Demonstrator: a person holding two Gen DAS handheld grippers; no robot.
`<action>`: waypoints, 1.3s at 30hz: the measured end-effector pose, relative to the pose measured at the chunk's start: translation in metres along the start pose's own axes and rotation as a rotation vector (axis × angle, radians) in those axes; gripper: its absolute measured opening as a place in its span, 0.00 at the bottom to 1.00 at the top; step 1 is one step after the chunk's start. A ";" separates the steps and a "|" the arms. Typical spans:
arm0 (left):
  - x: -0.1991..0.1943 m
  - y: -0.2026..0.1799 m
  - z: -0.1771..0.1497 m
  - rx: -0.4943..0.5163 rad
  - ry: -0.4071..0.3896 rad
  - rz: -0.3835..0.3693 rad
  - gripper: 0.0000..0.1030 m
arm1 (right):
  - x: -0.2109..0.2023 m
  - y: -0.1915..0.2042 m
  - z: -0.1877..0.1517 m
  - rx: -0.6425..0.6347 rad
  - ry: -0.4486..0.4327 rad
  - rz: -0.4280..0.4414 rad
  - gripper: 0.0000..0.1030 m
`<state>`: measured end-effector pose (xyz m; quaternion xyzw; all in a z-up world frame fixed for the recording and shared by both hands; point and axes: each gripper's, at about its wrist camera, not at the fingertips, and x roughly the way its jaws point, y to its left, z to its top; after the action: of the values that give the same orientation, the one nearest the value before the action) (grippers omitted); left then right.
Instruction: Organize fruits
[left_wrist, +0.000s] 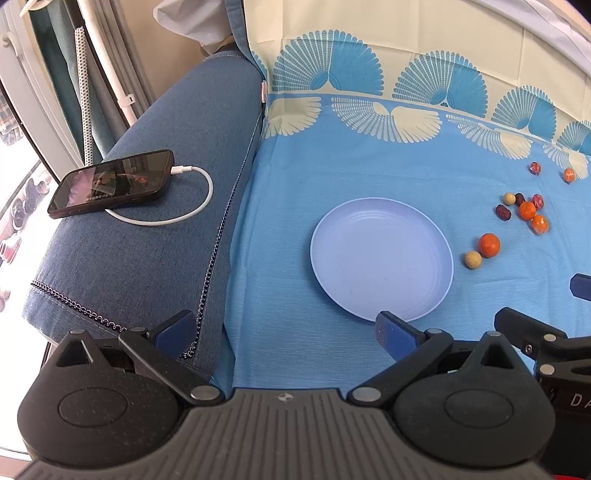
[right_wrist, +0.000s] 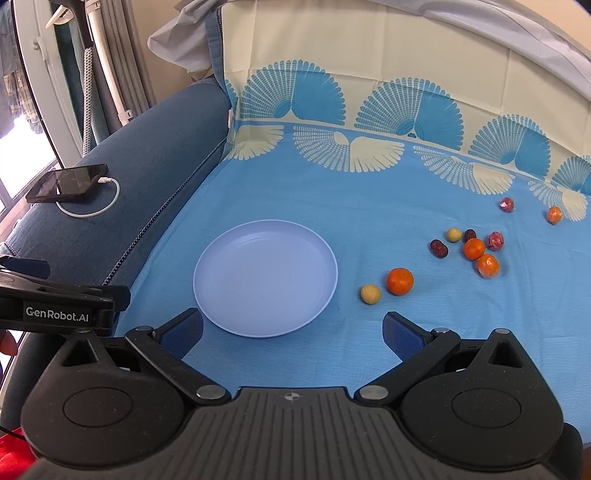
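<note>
A pale blue plate (left_wrist: 382, 258) (right_wrist: 265, 282) lies bare on the blue cloth. To its right sit small fruits: an orange (left_wrist: 489, 244) (right_wrist: 400, 281) with a yellowish ball (left_wrist: 472, 259) (right_wrist: 370, 294) beside it, then a cluster of oranges (right_wrist: 474, 248), dark red dates (right_wrist: 439, 248) and wrapped red pieces (right_wrist: 495, 240). Two more lie farther back right (right_wrist: 554, 215). My left gripper (left_wrist: 284, 328) is open, low at the plate's near left. My right gripper (right_wrist: 293, 332) is open too, just before the plate's near rim. Neither holds anything.
A phone (left_wrist: 110, 182) (right_wrist: 68, 183) on a white charging cable (left_wrist: 177, 218) rests on the blue sofa arm at the left. Curtains and a window stand behind it. The cloth rises up the sofa back beyond the fruits.
</note>
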<state>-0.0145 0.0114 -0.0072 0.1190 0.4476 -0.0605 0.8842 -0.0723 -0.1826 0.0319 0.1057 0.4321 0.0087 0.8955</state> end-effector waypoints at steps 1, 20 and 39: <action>0.000 0.000 0.000 -0.001 0.000 0.000 1.00 | 0.000 0.000 0.000 0.000 -0.001 0.001 1.00; 0.003 -0.002 0.001 0.014 0.012 0.003 1.00 | 0.003 -0.002 0.000 0.018 0.000 0.010 1.00; 0.006 -0.035 0.010 0.087 0.033 -0.015 1.00 | -0.004 -0.052 -0.001 0.157 -0.046 -0.037 1.00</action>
<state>-0.0105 -0.0247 -0.0119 0.1548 0.4602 -0.0845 0.8701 -0.0793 -0.2336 0.0244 0.1676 0.4125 -0.0442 0.8943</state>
